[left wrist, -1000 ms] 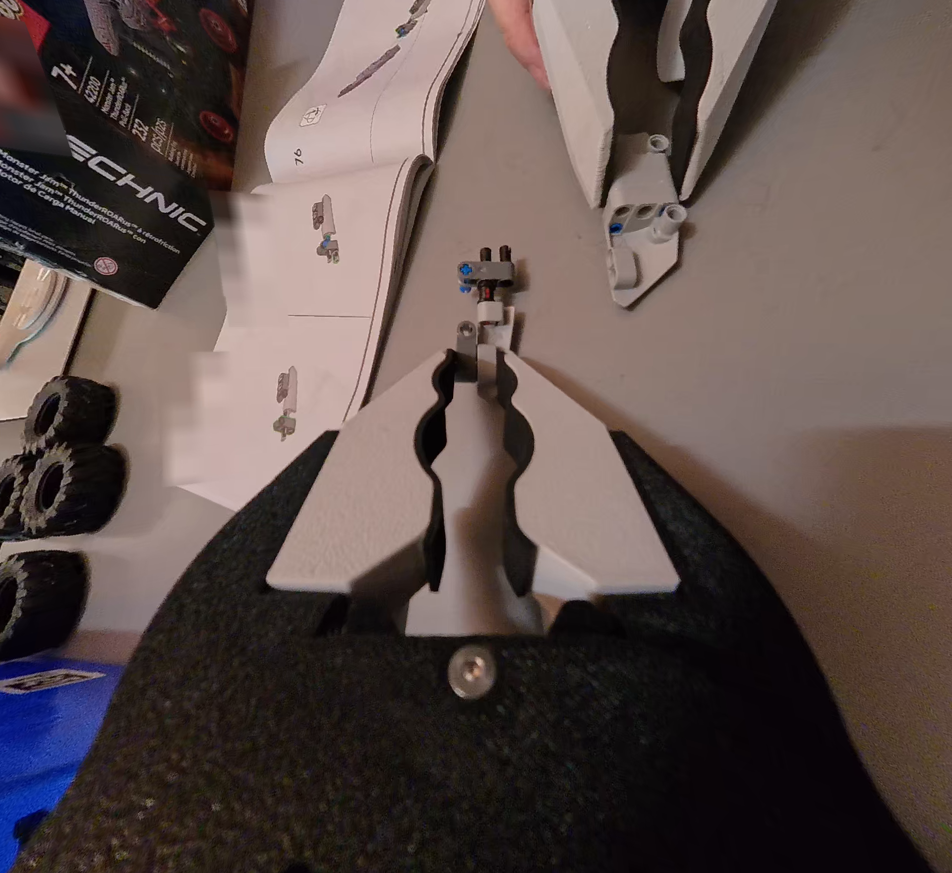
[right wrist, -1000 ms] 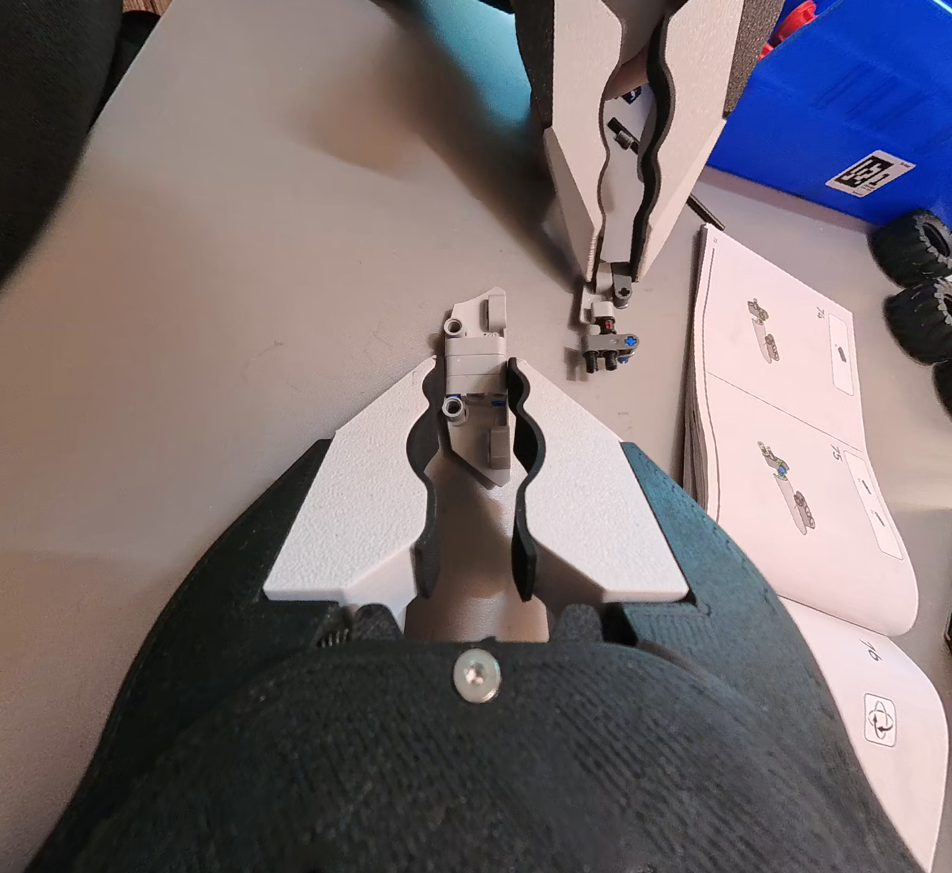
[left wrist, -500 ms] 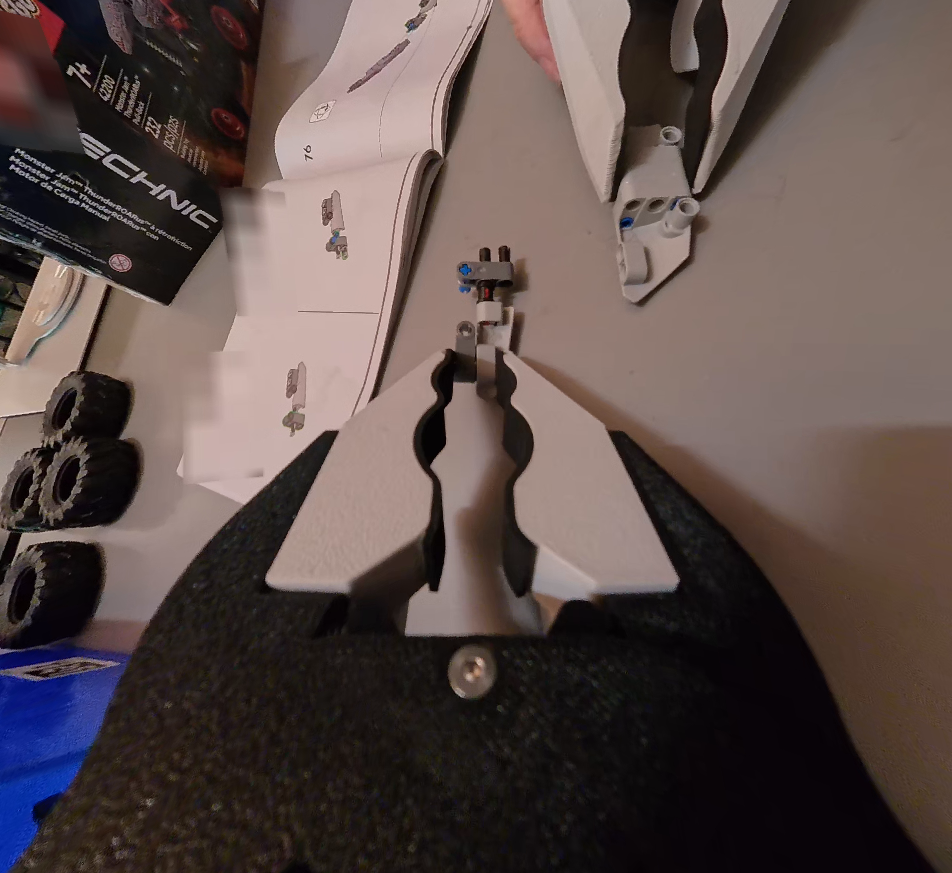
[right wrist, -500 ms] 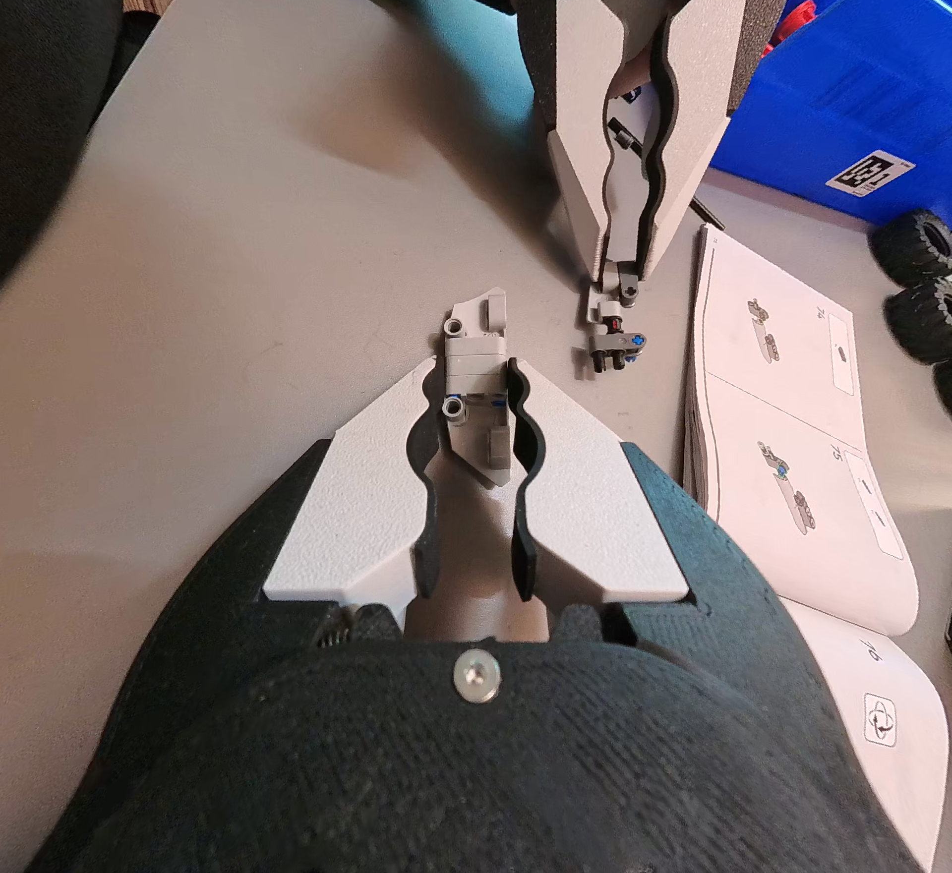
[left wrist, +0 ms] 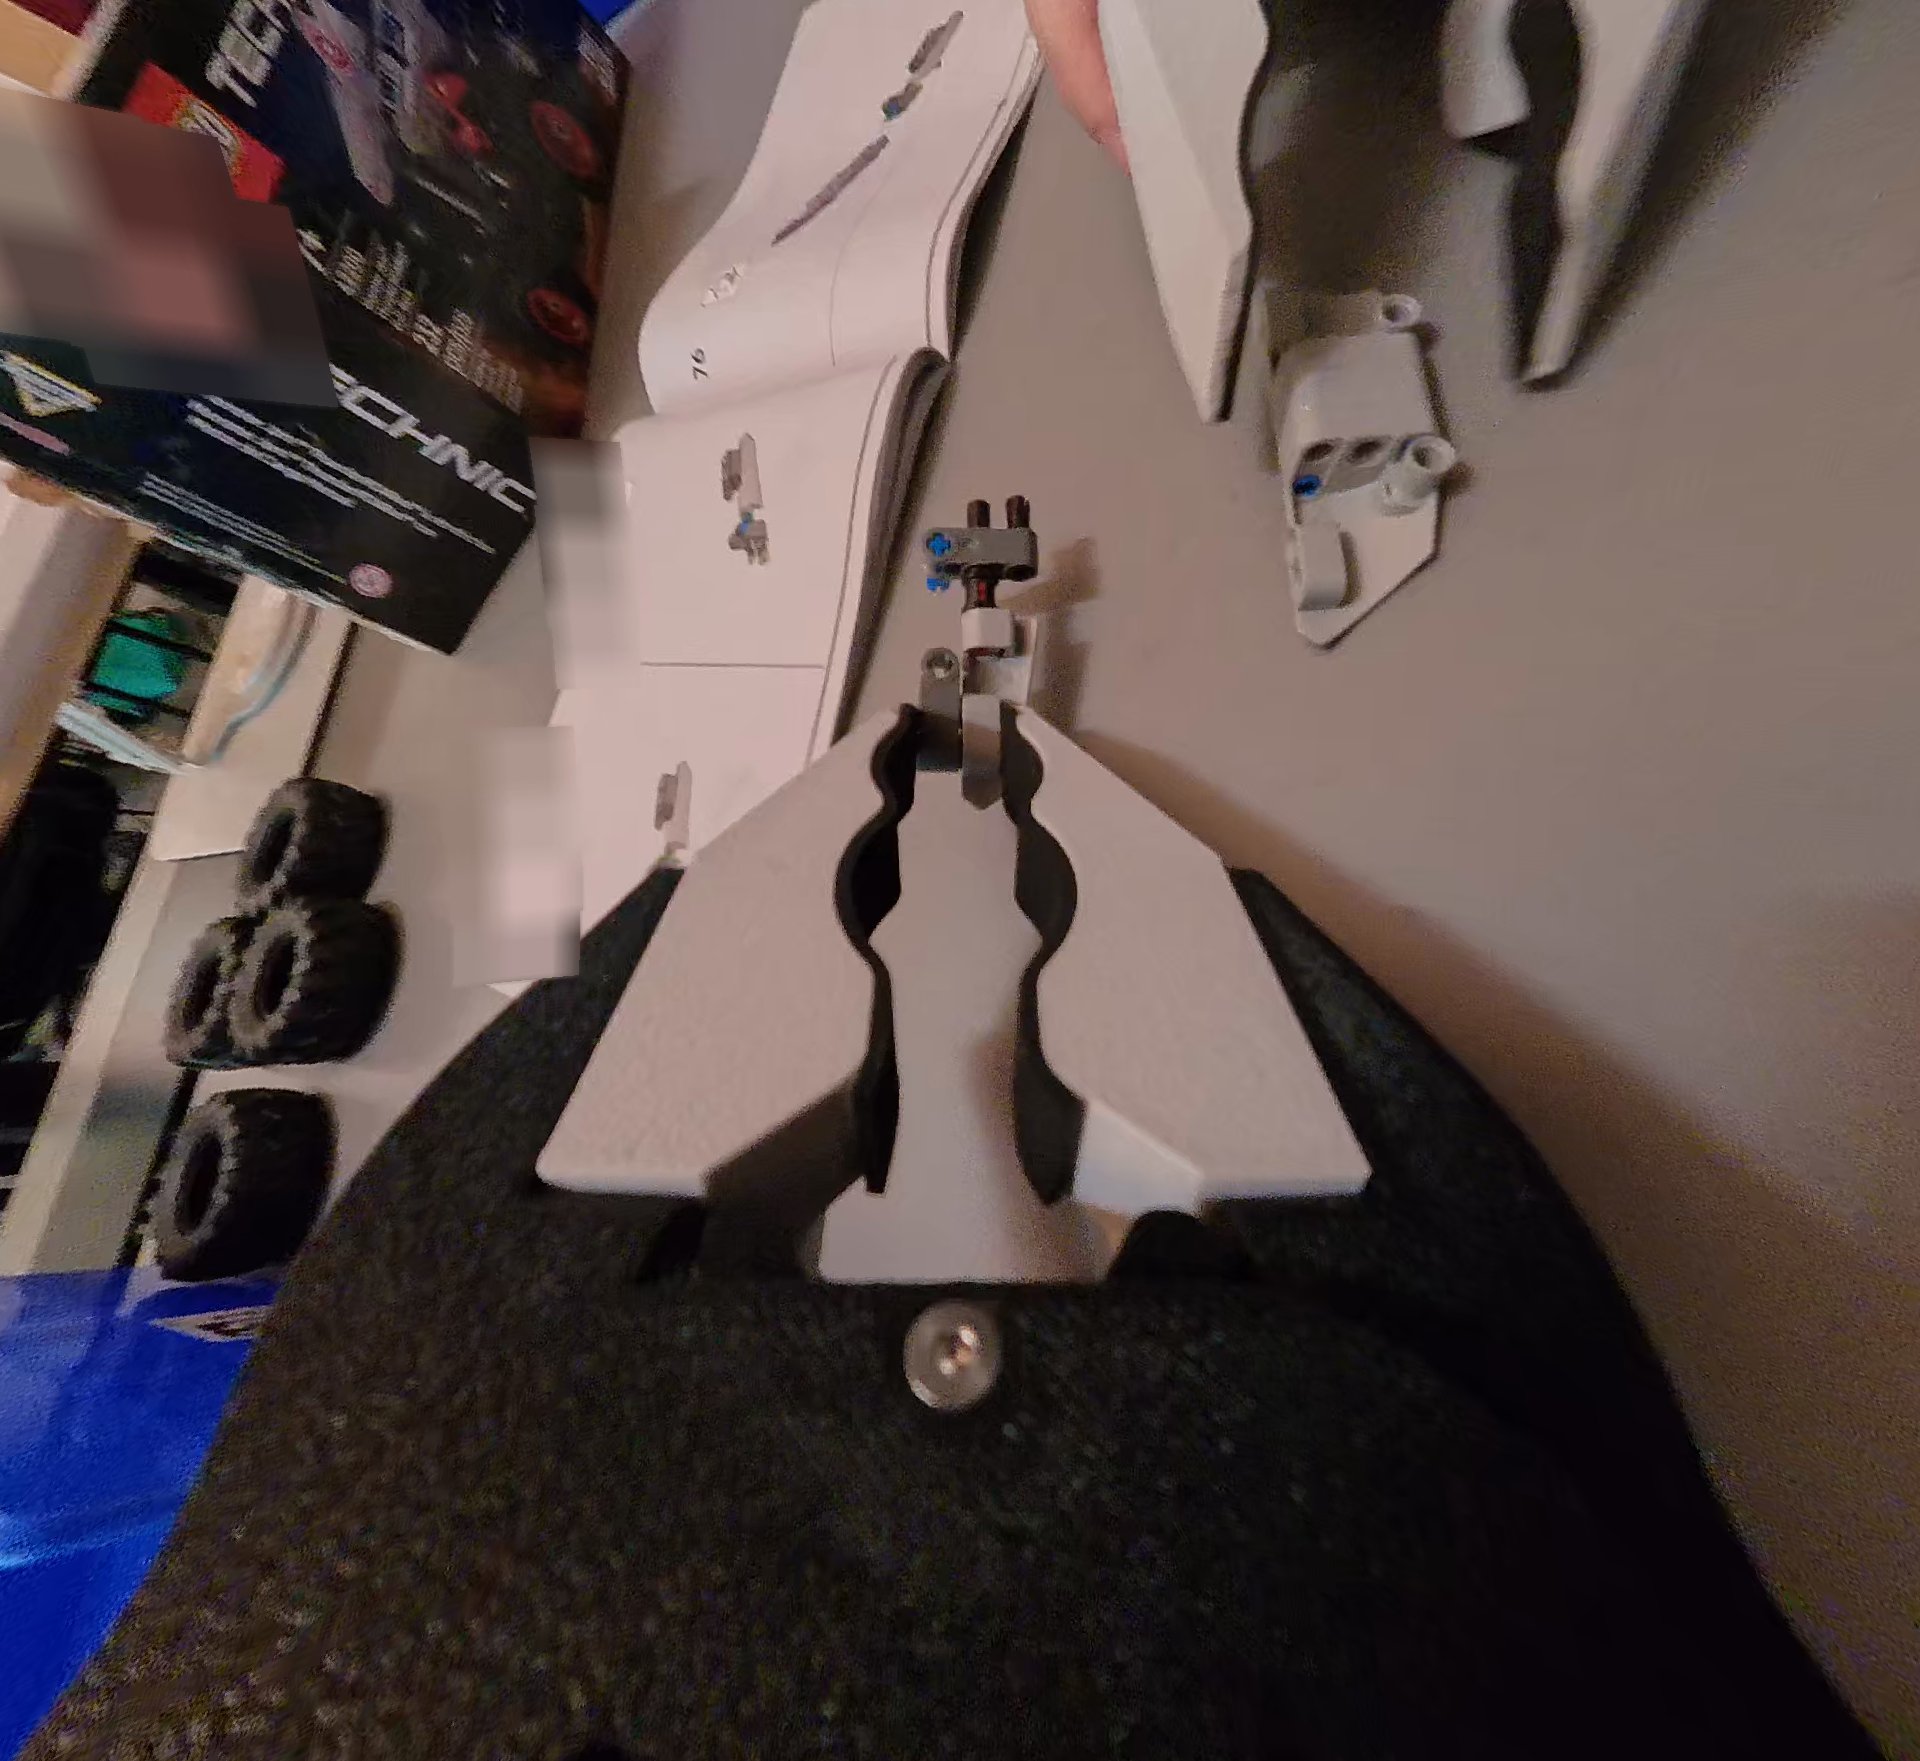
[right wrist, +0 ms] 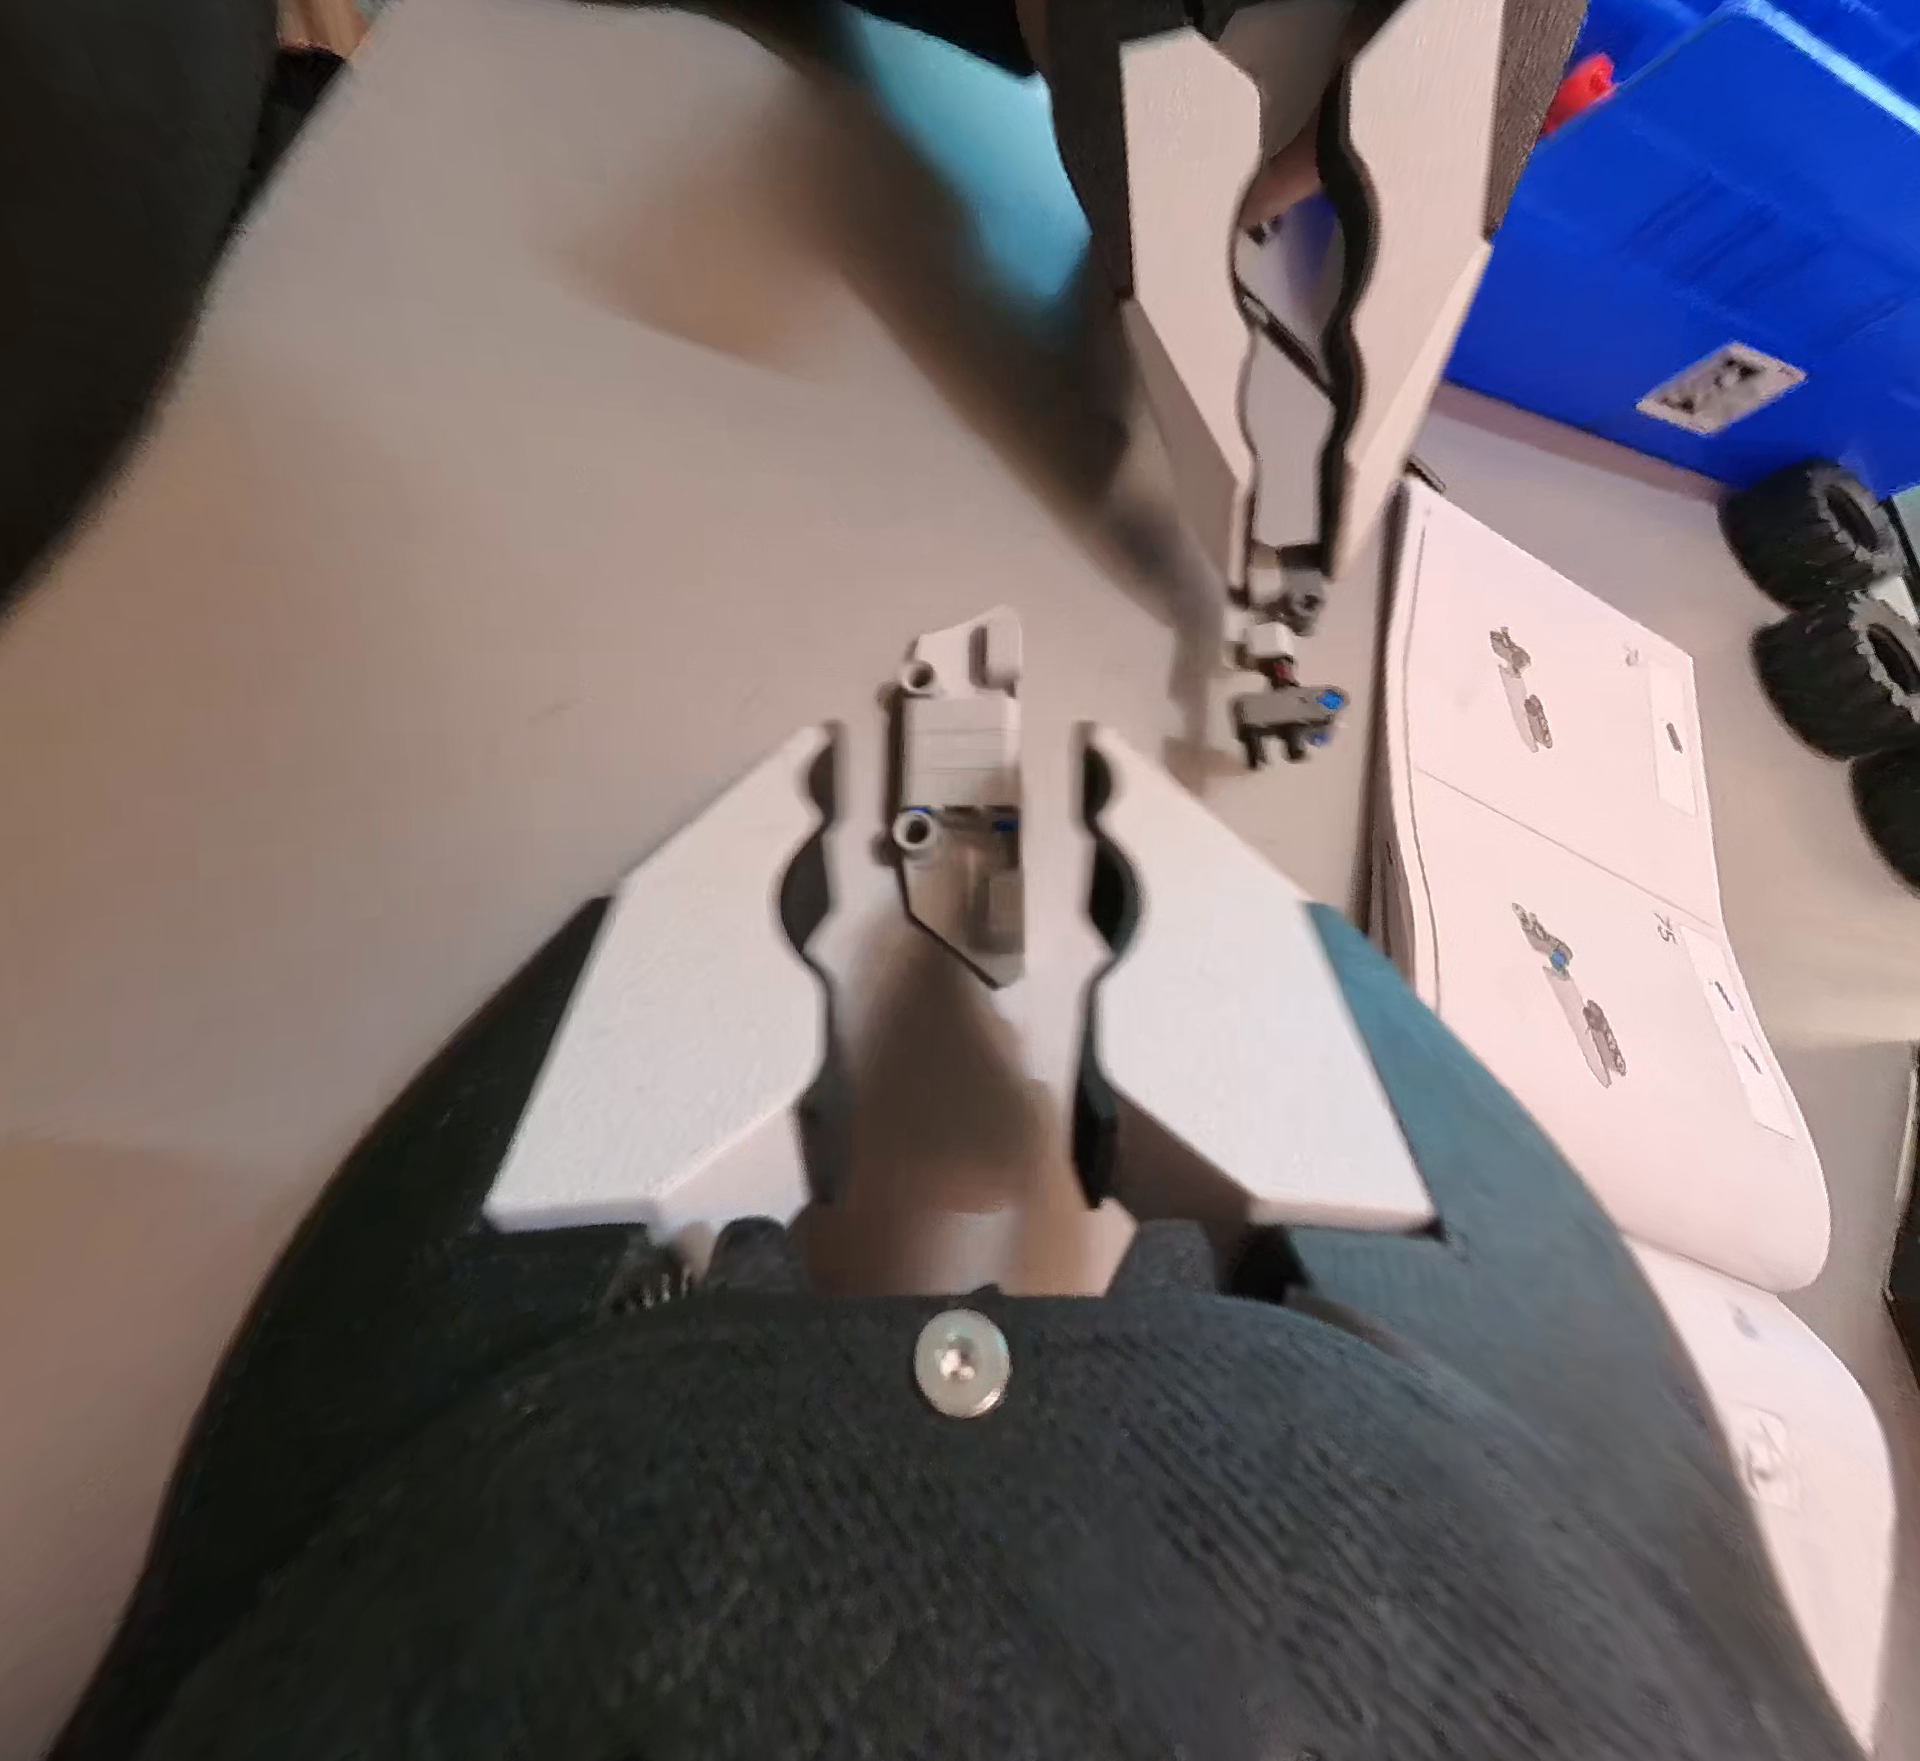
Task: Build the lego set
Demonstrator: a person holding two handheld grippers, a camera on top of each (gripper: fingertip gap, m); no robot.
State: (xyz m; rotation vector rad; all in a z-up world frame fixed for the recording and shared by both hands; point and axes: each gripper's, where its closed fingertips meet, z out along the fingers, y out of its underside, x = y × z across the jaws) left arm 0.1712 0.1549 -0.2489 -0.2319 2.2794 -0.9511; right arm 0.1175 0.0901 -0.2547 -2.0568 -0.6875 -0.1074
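While tool-gripped – pin assembly (left wrist: 979, 599) lengthwise, forward

table (right wrist: 520, 568) left open | booklet (right wrist: 1558, 776), tires (right wrist: 1818, 527) probably block right

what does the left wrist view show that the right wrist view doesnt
Only the left wrist view shows the black cardboard set box. Only the right wrist view shows the red piece in the blue plastic bins. Both show the left gripper shut on the small grey pin-and-connector assembly, the right gripper open around the light grey angled panel piece on the grey table, the open white instruction booklet and the black rubber tyres.
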